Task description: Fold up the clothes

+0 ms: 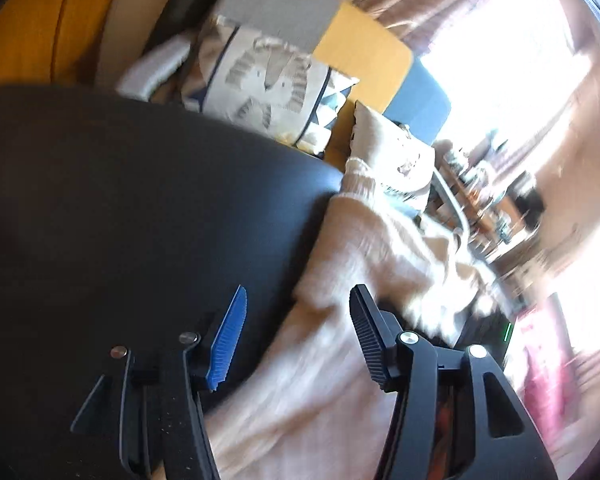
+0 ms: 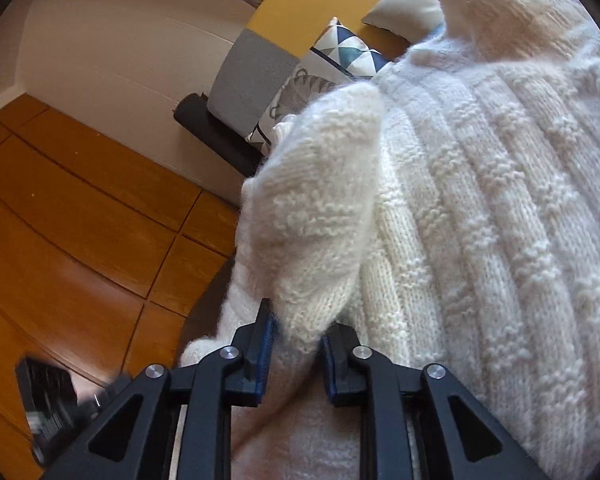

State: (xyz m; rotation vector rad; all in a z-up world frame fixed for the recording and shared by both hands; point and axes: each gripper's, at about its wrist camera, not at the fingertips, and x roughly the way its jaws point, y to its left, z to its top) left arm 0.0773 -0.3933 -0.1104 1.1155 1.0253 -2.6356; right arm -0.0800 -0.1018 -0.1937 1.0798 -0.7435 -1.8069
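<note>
Folding is only partly done: right gripper (image 2: 296,344) pinches the cream sweater (image 2: 480,200) at six o'clock; left gripper (image 1: 300,340) gapes empty.

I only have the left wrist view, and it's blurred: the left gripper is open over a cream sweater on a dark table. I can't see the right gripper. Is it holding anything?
Observer: Yes. The right gripper is shut on a bunched fold of the sweater.
Operator: Can you make out the knit?
Observer: Clearly: smooth bands alternate with bumpy ones along the body.
Operator: Anything else near that gripper?
Observer: A dark blurred object shows to its left, against the wooden floor; I cannot tell what it is.
</note>
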